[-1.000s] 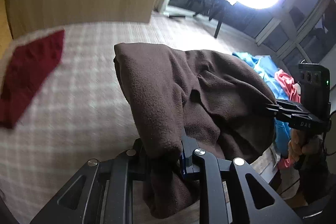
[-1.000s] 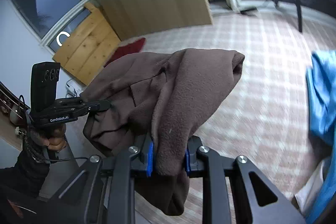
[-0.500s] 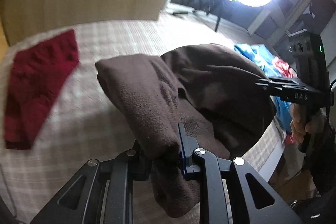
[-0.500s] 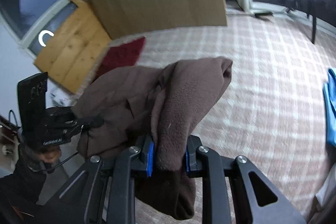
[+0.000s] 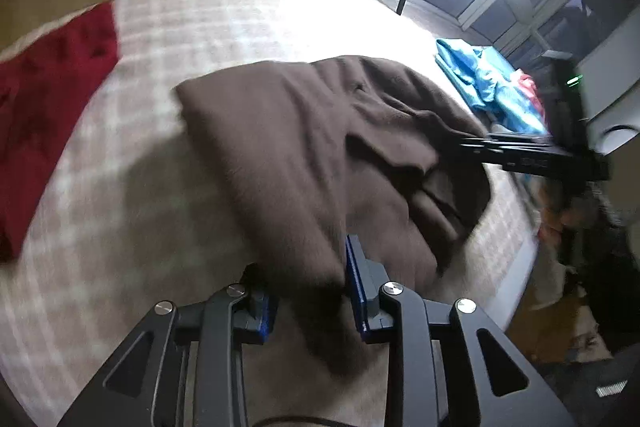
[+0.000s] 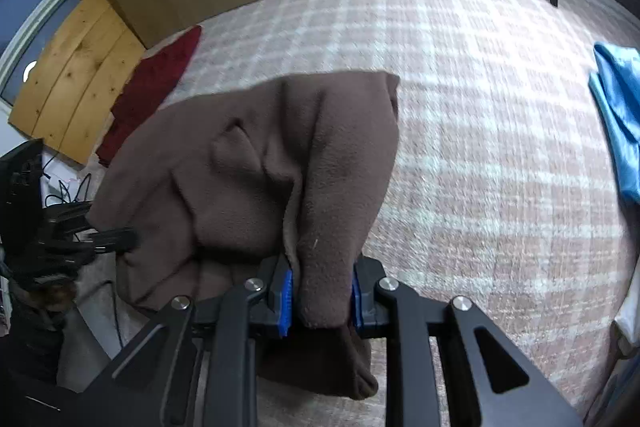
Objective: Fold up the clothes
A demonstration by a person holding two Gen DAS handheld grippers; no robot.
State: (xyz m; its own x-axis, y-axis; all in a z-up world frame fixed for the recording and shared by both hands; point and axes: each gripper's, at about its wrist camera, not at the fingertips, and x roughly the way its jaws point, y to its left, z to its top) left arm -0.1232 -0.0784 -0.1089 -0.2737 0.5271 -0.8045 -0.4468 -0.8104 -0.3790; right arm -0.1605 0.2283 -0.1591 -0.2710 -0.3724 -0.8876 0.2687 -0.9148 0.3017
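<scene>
Brown fleece garment point(image 5: 304, 147): soft, limp, light, slung between 2 tools, left tool point(image 5: 310, 301) and right tool point(image 6: 322, 297) each clamped on 1 edge, ahead over checked bed point(image 6: 480, 107).

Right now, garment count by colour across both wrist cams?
Brown: 1, brown garment held by left gripper and right gripper
Red: 1, red cloth
Blue: 1, blue clothes
Pinkish-red: 1, pinkish cloth beside the blue
Total: 4
</scene>
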